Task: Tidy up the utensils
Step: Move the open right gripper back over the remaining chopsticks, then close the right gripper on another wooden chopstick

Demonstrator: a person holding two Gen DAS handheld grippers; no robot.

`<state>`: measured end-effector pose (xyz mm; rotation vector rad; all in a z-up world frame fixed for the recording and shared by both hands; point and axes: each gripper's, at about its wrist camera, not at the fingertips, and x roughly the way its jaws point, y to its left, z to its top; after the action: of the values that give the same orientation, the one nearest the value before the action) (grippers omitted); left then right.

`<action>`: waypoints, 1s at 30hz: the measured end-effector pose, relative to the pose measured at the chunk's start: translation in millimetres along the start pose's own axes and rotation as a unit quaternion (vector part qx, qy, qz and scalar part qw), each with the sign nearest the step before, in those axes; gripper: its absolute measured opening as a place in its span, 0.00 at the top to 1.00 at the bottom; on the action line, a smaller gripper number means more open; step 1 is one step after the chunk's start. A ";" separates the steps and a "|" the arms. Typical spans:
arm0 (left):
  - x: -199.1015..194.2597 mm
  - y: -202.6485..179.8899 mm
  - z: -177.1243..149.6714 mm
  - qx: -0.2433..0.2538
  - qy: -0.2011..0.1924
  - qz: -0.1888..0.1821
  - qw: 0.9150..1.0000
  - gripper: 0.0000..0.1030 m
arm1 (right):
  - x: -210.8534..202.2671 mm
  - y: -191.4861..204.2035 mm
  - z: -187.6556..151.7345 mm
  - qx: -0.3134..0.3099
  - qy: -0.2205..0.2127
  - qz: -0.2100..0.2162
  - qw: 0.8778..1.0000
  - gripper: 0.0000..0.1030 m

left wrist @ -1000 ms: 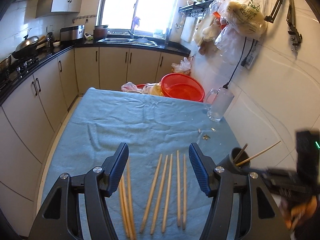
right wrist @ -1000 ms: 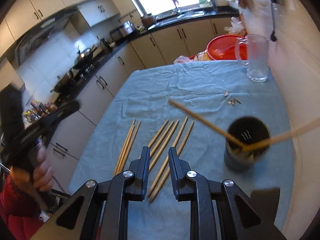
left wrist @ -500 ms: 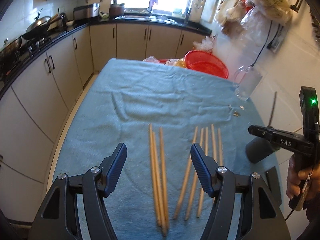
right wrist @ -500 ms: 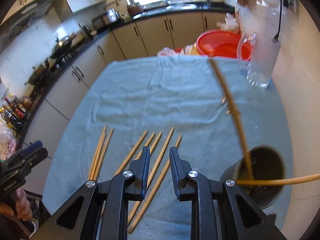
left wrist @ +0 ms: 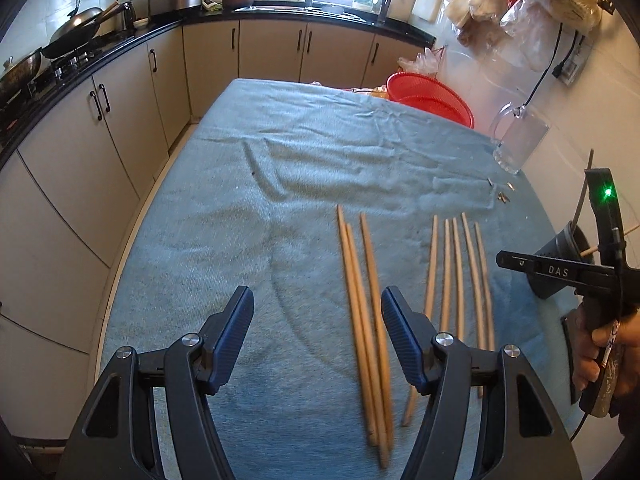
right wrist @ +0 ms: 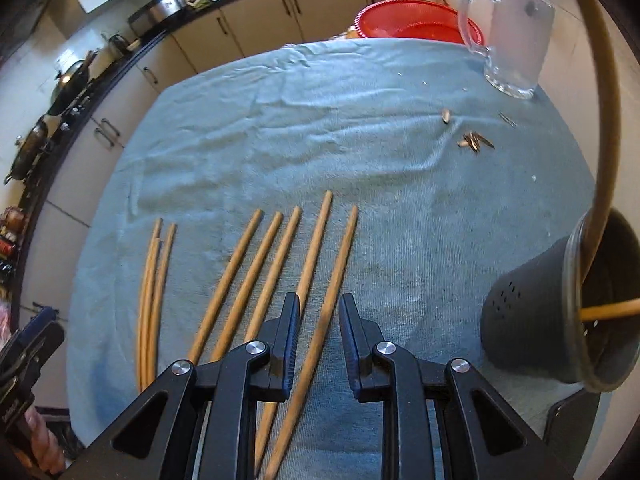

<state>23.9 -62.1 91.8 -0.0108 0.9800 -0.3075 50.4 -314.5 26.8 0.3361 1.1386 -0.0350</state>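
Note:
Wooden chopsticks lie on a blue cloth [left wrist: 248,240]: a group of three [left wrist: 360,300] and several more [left wrist: 456,272] to their right. My left gripper [left wrist: 317,308] hovers open above the cloth, the three chopsticks just inside its right finger. My right gripper [right wrist: 320,308] is low over the larger group [right wrist: 272,264], its jaws narrowly apart; the rightmost chopstick [right wrist: 340,252] runs between them and the pads do not press it. A dark perforated holder [right wrist: 532,320] at the right holds two chopsticks [right wrist: 604,120]. The person's hand [left wrist: 600,356] carries the right gripper [left wrist: 560,272].
A glass mug [right wrist: 516,32] and a red basin [right wrist: 408,20] stand at the cloth's far right. Seed shells [right wrist: 474,142] lie near the mug. A black flat thing [right wrist: 568,412] sits by the holder. Kitchen cabinets [left wrist: 120,128] run along the left beyond the table edge.
Both grippers have come down closer to the cloth and tilted further down. The right one now straddles the rightmost chopstick. The left one has drifted left, so only the group of three sits between its fingers.

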 end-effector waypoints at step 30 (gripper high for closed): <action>97.5 -11.3 17.9 0.022 0.109 -0.026 0.993 0.71 | 21.1 -3.4 -20.3 0.022 0.033 -0.044 0.998 0.93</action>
<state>86.1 -100.8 24.0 0.0386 1.1903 -0.3848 40.7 -309.0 -0.5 0.3274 1.2183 -0.1266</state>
